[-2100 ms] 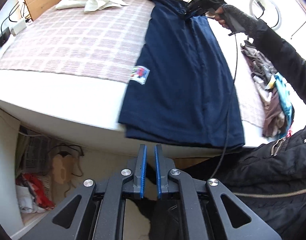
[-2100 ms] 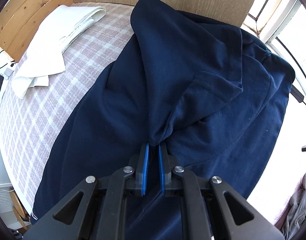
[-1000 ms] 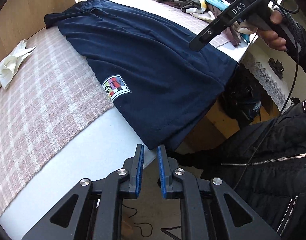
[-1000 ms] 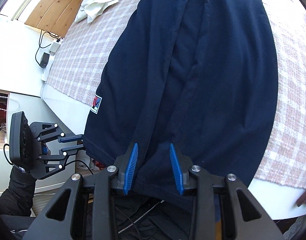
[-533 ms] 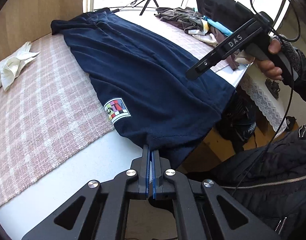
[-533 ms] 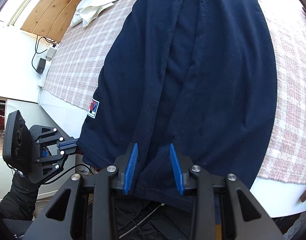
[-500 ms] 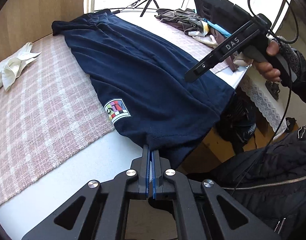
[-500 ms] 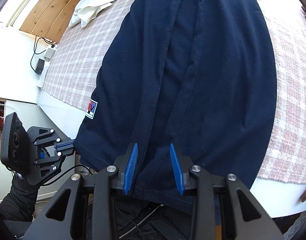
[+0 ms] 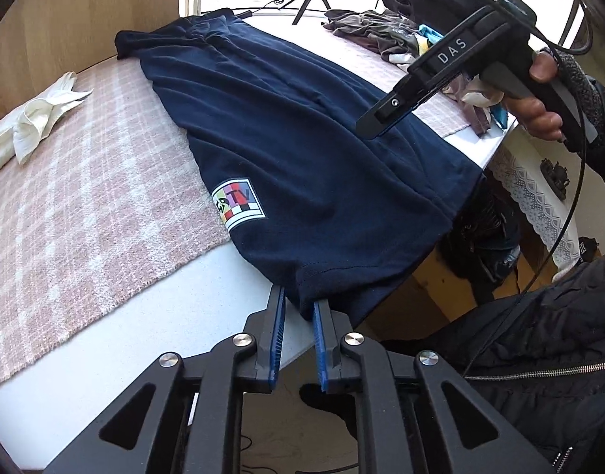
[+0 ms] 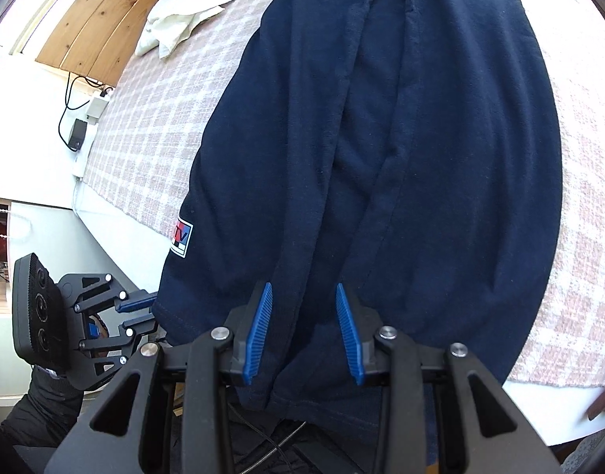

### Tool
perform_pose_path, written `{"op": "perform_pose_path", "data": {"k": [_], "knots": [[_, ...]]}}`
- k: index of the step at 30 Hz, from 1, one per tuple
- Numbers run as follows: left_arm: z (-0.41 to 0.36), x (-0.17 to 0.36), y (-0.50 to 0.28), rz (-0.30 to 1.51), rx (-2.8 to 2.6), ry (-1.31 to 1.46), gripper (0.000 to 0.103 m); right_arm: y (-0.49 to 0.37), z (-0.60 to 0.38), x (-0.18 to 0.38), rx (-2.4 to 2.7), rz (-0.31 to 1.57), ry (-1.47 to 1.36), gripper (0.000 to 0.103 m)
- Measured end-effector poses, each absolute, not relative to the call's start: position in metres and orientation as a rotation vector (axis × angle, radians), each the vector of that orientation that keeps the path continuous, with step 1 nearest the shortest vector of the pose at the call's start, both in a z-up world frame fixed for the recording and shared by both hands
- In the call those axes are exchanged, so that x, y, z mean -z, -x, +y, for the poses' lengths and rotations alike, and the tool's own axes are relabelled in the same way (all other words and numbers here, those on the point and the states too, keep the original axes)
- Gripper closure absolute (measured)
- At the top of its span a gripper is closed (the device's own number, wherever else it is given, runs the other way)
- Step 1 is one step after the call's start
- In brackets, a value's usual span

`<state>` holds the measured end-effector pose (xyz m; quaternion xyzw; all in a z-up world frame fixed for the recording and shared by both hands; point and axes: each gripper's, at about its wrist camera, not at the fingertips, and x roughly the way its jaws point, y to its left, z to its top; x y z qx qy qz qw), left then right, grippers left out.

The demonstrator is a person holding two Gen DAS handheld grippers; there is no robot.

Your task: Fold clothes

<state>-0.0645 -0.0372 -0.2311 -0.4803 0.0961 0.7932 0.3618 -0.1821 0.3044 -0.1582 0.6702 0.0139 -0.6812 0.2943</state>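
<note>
Starting at the far left, a crumpled white cloth (image 9: 38, 118) sits on the pink checked blanket (image 9: 85, 217), well apart from everything else; the blanket covers most of the bed (image 9: 105, 335), with a bare white strip along the near edge; next comes the navy shirt (image 9: 302, 138), laid out long and flat, sides folded in toward the middle, collar end up by the wooden headboard and hem hanging just over the near edge; it has a little coloured TV patch (image 9: 237, 205) near its left hem corner; right at that corner is the left gripper (image 9: 297, 296), pointing down at the hem; its jaws have just been opening, so it's let go now, with a pinch of the hem standing between the blue pads (image 9: 278, 316) and not squeezed as far as I can see; moving right, the right gripper (image 10: 300, 290) hangs over the middle of the hem, jaws apart and gripping nothing, the fabric lying under the gap where the two folded-in sides meet; a bare hand (image 9: 539, 91) with a knit cuff holds its handle, and a cable trails down from it; further right and back there's a messy pile of clothes (image 9: 381, 27) on the far side of the bed; bottom right is just a black jacket (image 9: 539, 355) with a zip.
</note>
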Motion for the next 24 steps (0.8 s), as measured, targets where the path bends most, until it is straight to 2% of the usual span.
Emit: {"op": "perform_pose_path", "data": {"k": [2,8,9,16,24], "knots": [[-0.037,0.231,0.067,0.217,-2.036,1.23,0.103,0.183,0.301,0.159,1.827,0.052,-1.775,0.069],[-0.041,0.226,0.059,0.184,-2.06,1.213,0.102,0.211,0.291,0.157,1.88,-0.016,-1.733,0.069],[-0.043,0.223,0.053,0.168,-2.076,1.202,0.102,0.218,0.29,0.157,1.891,-0.021,-1.732,0.065],[-0.061,0.229,0.03,-0.013,-2.131,1.249,0.102,0.25,0.287,0.166,1.935,-0.047,-1.752,0.063],[-0.047,0.236,0.016,-0.014,-2.109,1.263,0.103,0.293,0.26,0.185,2.002,-0.082,-1.717,0.063]]}}
